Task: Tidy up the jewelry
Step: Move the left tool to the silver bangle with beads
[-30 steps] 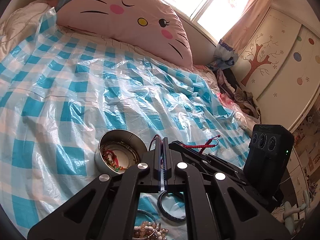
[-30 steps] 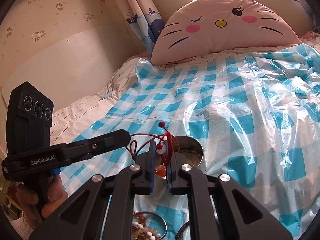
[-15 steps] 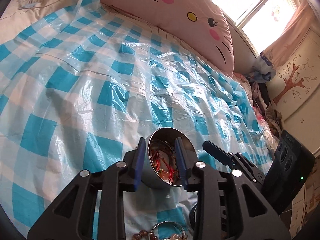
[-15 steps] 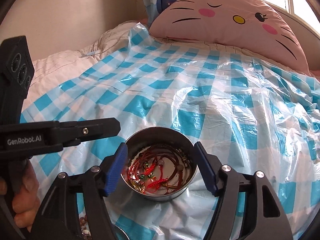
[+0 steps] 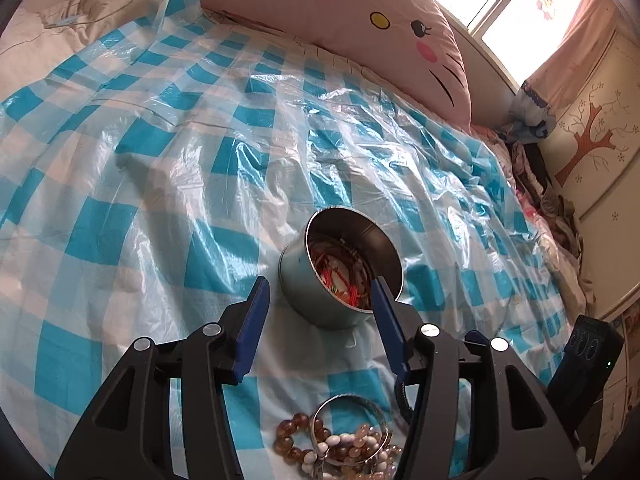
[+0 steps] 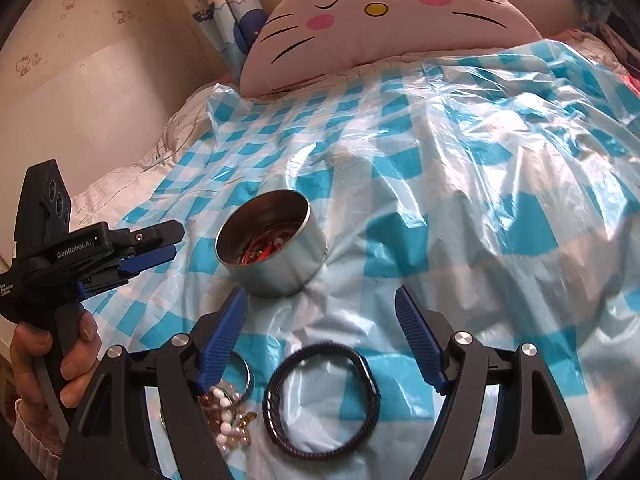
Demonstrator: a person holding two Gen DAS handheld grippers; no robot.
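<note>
In the left wrist view, the left gripper (image 5: 318, 286) pointed down at the bed, its blue-padded jaws parted after just having been opening, with nothing pinched between them. The round metal tin (image 5: 340, 270) sat at the middle of the frame on the blue-and-white checked plastic sheet (image 5: 160, 184); its near wall lay between the two fingertips, the right tip overlapping the rim, though I could not tell if it touched. Red cord jewelry (image 5: 344, 280) lay heaped inside the tin. At the bottom centre, below the jaws, a beaded bracelet (image 5: 296, 436) and a thin silver bangle (image 5: 352, 428) rested on the sheet. The pink cat-face pillow (image 5: 360, 12) filled the top of the frame.

In the right wrist view, a hand (image 6: 52, 360) at the lower left gripped the handle of the left gripper (image 6: 168, 244), whose tips hung just left of the tin (image 6: 272, 252). The right gripper (image 6: 320, 300) stood spread wide, having also just been opening, and held nothing. The tin stood just beyond its left fingertip, above and left of the gap. A dark braided bracelet (image 6: 320, 400) lay on the sheet (image 6: 480, 200) at the bottom centre, framed between the two fingers, with the beads (image 6: 228, 412) half hidden behind the left finger.
</note>
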